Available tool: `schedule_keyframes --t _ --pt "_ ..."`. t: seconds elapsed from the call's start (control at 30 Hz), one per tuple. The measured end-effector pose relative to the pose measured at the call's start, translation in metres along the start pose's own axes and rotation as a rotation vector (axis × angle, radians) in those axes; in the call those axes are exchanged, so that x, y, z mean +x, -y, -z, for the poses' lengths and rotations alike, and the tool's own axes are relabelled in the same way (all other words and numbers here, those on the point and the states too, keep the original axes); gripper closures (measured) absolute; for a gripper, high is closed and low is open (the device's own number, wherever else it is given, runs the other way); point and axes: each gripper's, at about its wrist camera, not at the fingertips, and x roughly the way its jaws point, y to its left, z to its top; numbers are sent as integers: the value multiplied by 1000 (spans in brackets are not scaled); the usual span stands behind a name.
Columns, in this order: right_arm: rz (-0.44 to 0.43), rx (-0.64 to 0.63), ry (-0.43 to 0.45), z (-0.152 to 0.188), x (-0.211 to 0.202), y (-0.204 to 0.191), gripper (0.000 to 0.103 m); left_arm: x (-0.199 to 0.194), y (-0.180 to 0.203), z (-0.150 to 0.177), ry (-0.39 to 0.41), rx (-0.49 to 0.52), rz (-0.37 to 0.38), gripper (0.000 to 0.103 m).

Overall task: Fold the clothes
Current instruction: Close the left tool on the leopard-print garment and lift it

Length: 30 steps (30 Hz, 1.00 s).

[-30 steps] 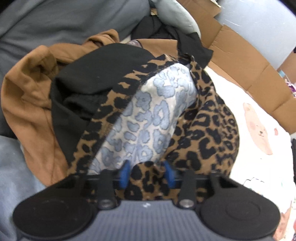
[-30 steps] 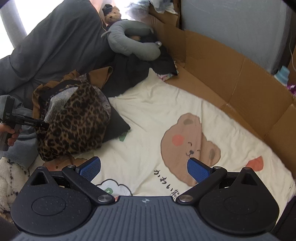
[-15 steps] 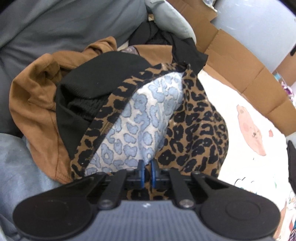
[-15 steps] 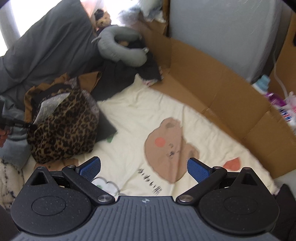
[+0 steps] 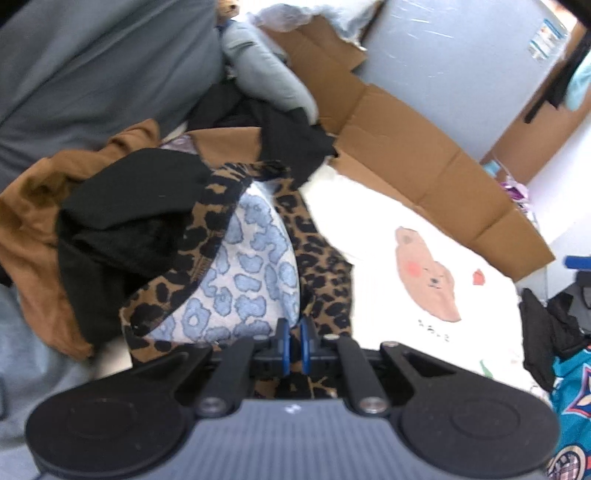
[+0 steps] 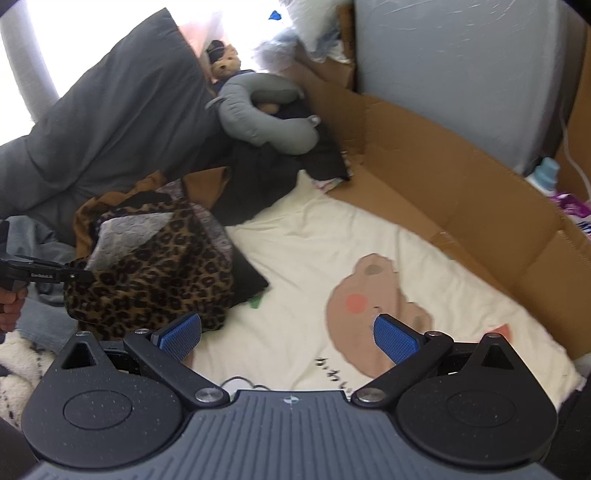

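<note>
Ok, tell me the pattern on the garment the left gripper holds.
Leopard print garment, brown with black; clearest in left wrist view.

Small dark script, Japanese-looking but not legible, printed on the cream blanket [image 6: 295, 236] just below the bear picture [image 6: 376, 314]. Tiny white lettering, too small to read, on the side of the left gripper [image 6: 79, 275]. A blurred, unreadable label [image 5: 546, 35] on the grey panel [image 5: 443, 74].

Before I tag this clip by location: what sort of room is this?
Probably a bedroom: a cream bear-print blanket spread flat, a grey pillow, a teddy bear, and heaped clothes including a leopard-print garment.
</note>
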Motion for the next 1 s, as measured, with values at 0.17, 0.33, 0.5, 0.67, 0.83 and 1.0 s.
schedule_keyframes --t 0.17,0.33,0.5,0.67,0.83,1.0 --pt "-61 14 -3 13 26 -1 1 11 32 6 5 7 43 97" --pt "-106 66 11 40 62 4 1 30 62 17 1 25 110 97" --pt "-160 118 20 62 95 8 1 59 84 28 -26 54 162 96" --pt "-226 204 22 79 120 12 1 79 105 43 -62 74 218 97" --pt "-303 290 48 92 135 16 1 98 117 58 -110 89 246 94" --pt "-311 329 40 103 145 14 1 95 118 62 -123 102 237 89"
